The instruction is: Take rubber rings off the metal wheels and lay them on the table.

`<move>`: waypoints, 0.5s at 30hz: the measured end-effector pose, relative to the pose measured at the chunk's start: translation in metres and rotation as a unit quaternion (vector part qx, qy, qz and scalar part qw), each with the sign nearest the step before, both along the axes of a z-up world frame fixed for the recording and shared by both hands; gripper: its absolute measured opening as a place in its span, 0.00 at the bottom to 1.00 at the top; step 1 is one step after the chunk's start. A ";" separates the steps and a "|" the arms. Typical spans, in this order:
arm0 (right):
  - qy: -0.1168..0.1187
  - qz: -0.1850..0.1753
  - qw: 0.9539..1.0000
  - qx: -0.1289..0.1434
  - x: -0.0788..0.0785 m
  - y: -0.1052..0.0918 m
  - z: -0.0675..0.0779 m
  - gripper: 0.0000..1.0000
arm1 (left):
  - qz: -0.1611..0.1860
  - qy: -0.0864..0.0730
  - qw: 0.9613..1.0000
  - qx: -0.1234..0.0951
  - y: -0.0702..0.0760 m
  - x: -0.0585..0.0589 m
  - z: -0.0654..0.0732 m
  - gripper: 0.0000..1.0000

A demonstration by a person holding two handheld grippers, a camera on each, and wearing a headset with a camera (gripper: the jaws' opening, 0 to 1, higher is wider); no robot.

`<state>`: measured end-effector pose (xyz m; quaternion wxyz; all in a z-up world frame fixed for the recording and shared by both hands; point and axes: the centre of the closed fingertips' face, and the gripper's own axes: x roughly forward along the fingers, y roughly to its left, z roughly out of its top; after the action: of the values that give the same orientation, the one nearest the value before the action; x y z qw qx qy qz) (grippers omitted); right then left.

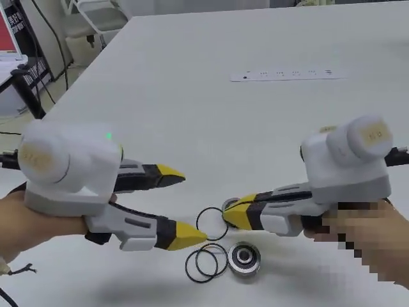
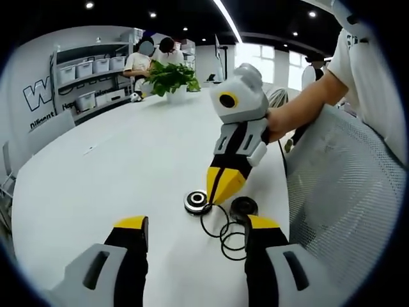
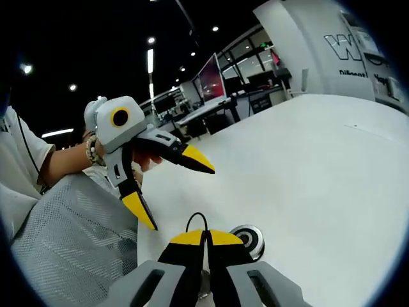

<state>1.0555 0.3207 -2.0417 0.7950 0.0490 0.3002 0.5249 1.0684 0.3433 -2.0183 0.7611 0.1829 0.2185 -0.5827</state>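
Observation:
My right gripper (image 1: 229, 214) is shut on a thin black rubber ring (image 1: 211, 224) whose loop hangs toward the table; the loop rises over its shut jaws (image 3: 206, 238) in the right gripper view. One metal wheel (image 1: 244, 259) lies flat near the table's front edge. A second wheel (image 1: 230, 204) is partly hidden behind the right gripper's tip. Two loose rings (image 1: 204, 262) lie overlapping beside the near wheel. My left gripper (image 1: 181, 203) is open just left of the held ring, holding nothing. In the left gripper view, the right gripper (image 2: 222, 188) points down between both wheels (image 2: 197, 202).
A white strip with small marks (image 1: 287, 75) lies far back on the white table (image 1: 192, 96). A mesh chair back (image 2: 345, 192) stands close at the table's near edge. A potted plant (image 2: 172, 77) and people are at the table's far end.

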 end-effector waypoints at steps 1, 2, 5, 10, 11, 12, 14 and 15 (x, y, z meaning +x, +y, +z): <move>0.001 0.009 1.000 0.000 -0.003 0.003 0.000 0.00 | 0.001 0.001 1.000 0.000 0.001 0.000 0.000 0.59; 0.004 0.016 1.000 0.000 -0.006 0.005 -0.001 0.00 | 0.007 0.003 1.000 -0.001 0.003 0.000 0.000 0.60; 0.005 0.034 0.999 -0.004 -0.014 0.012 -0.003 0.00 | 0.012 0.004 1.000 0.000 0.007 -0.002 -0.001 0.61; -0.002 0.061 0.998 -0.027 -0.024 0.019 -0.014 0.00 | 0.014 0.007 1.000 0.005 0.007 -0.004 -0.003 0.62; -0.003 0.064 0.998 -0.029 -0.026 0.021 -0.015 0.00 | 0.012 0.006 1.000 0.006 0.006 -0.005 -0.003 0.62; -0.005 0.067 0.997 -0.031 -0.027 0.022 -0.015 0.00 | 0.009 0.006 1.000 0.007 0.005 -0.005 -0.004 0.62; -0.015 0.071 0.997 -0.040 -0.027 0.022 -0.016 0.00 | 0.006 0.007 1.000 0.009 0.004 -0.006 -0.005 0.62; -0.017 0.071 0.996 -0.042 -0.026 0.022 -0.017 0.00 | 0.005 0.007 1.000 0.010 0.004 -0.006 -0.005 0.62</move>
<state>1.0294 0.3428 -2.0585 0.7620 -0.0152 0.3113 0.5676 1.0623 0.3469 -2.0236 0.7608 0.1855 0.2308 -0.5775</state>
